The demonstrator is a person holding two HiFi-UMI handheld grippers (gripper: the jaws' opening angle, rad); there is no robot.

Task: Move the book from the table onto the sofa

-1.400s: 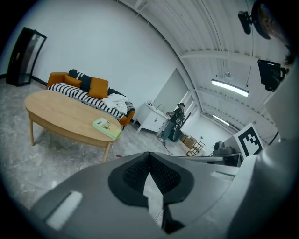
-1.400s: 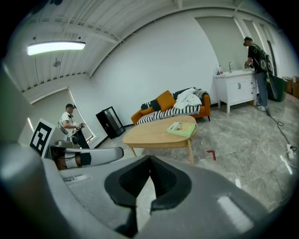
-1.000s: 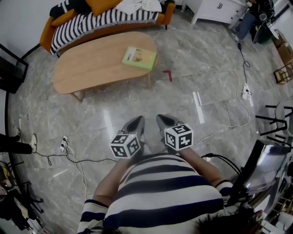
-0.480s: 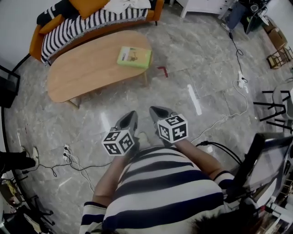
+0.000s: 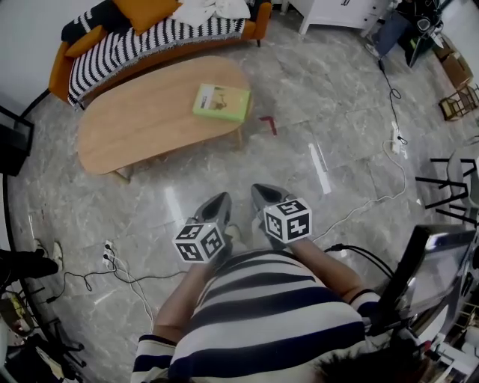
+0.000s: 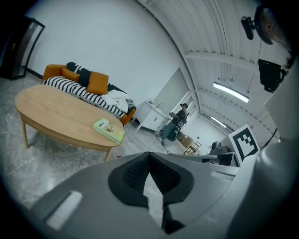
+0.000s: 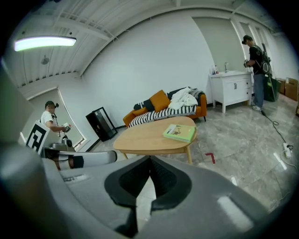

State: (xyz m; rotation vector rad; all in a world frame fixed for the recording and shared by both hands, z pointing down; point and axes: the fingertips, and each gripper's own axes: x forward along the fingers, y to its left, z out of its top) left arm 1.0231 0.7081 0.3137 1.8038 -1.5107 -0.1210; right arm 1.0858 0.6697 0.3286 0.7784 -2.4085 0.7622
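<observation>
1. On the worktop (image 5: 142, 123), near its right end and close to the edge, lies the green book (image 5: 221, 102), flat and untouched; the sofa (image 5: 262, 16) stands just behind.
2. Both claws, left (image 5: 221, 203) and right (image 5: 263, 196), are clenched on nothing, well apart from the book and held low before the person (image 5: 262, 318).
3. Risk: claws that arrive clenched would likely shove the book off the edge.
4. Risk: a flat book offers only a thin side, so a shallow pinch may slip.
5. Risk: cushions (image 5: 150, 11) and cloth (image 5: 209, 9) crowd the sofa, so a book set there may slide off.
</observation>
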